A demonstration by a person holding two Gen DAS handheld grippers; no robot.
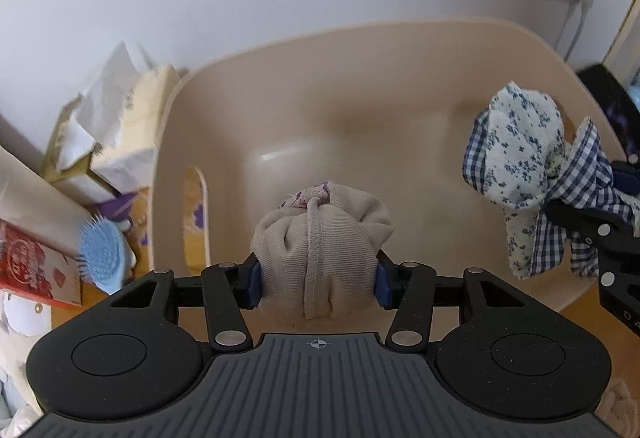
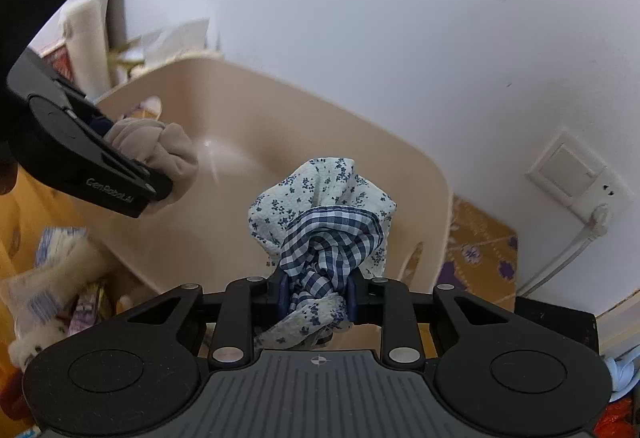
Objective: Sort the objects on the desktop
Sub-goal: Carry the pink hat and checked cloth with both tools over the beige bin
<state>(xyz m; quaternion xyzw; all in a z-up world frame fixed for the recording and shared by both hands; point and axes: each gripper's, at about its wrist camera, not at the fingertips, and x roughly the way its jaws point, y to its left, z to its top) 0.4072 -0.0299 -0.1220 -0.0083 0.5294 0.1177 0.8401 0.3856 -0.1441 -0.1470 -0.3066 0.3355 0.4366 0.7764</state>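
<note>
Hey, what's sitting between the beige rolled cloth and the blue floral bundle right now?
Nothing: in the left wrist view, only bare inner wall of the beige basin shows between the beige rolled cloth and the blue floral bundle.

A tabletop [image 2: 480, 238] under an orange-yellow cloth with purple flower prints carries everything here, and it runs up against a white wall. Sitting squarely on it is a big beige plastic tub [image 1: 360, 49] with an oval handle slot in its side wall. Left of the tub in the left wrist view, packs of tissues [image 1: 132, 125] stand close against its rim, and a light blue hairbrush [image 1: 102, 254] lies nearer, bristles showing, just beside a red printed box [image 1: 32, 266]. Over in the right wrist view, a white plush toy [image 2: 52, 298] lies on the cloth near the tub's near corner, blurred among some wrappers.
</note>
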